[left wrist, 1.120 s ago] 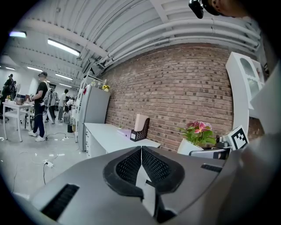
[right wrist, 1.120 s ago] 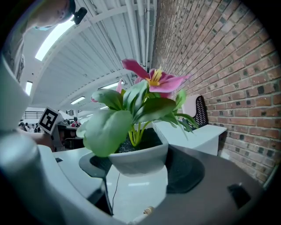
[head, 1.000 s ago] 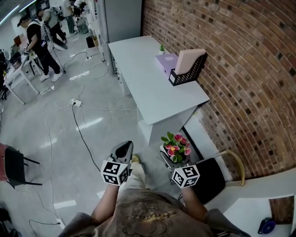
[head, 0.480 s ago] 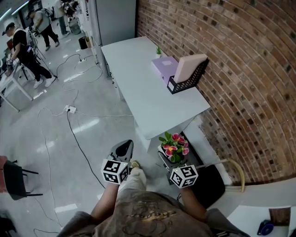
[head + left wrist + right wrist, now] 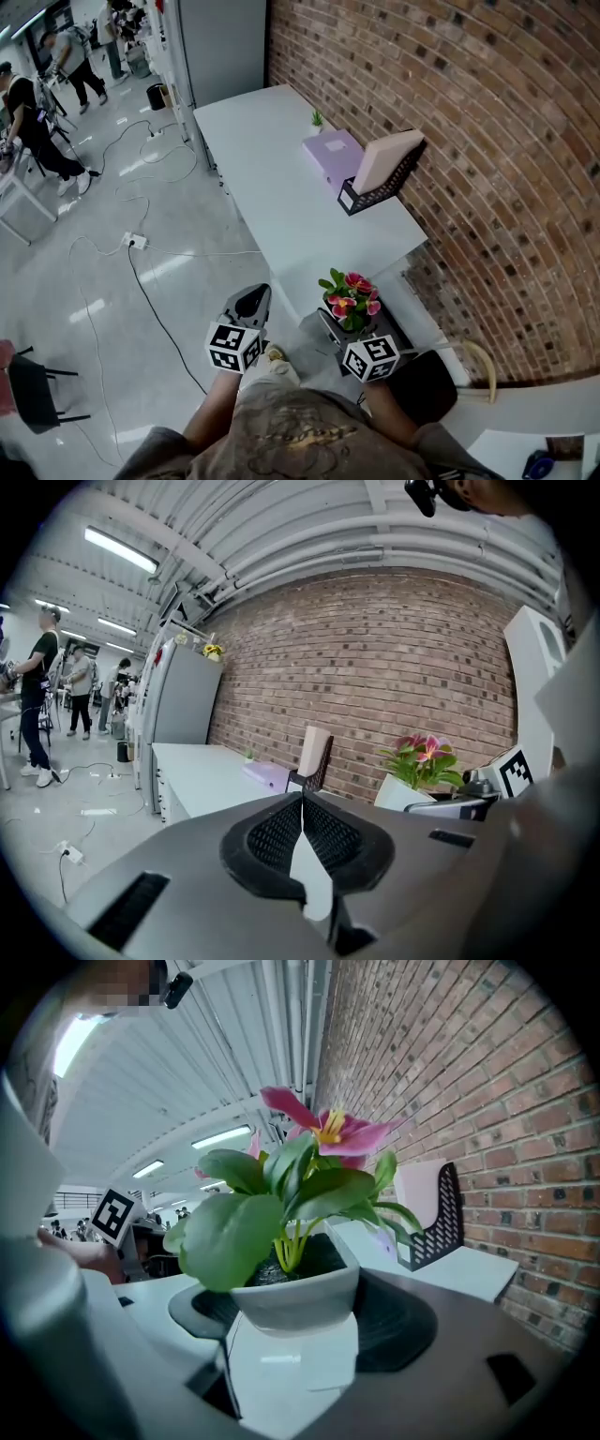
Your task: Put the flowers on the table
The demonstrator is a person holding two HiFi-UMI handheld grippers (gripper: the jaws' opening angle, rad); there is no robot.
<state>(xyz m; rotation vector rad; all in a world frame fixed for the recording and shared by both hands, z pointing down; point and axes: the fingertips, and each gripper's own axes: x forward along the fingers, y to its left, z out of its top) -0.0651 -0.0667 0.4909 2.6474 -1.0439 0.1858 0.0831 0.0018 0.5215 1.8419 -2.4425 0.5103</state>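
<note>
A white pot of pink flowers with green leaves [image 5: 351, 300] [image 5: 292, 1241] is held upright between the jaws of my right gripper [image 5: 343, 324] [image 5: 295, 1321], which is shut on the pot just short of the near end of the long white table [image 5: 281, 202]. My left gripper [image 5: 246, 306] [image 5: 302, 832] hangs to the left of it over the floor, shut and empty. The left gripper view shows the flowers [image 5: 424, 757] to its right and the table [image 5: 202, 771] ahead.
On the table stand a black mesh file holder with a pink folder [image 5: 380, 169], a purple box [image 5: 333, 150] and a tiny green plant [image 5: 317, 119]. A brick wall [image 5: 469, 141] runs along the right. A chair [image 5: 441, 375] is beside me. Cables [image 5: 141, 253] cross the floor; people [image 5: 23, 112] stand far left.
The table and wall have drawn nearer and shifted in the head view as I moved forward. The right gripper still carries the pot; the left stays shut.
</note>
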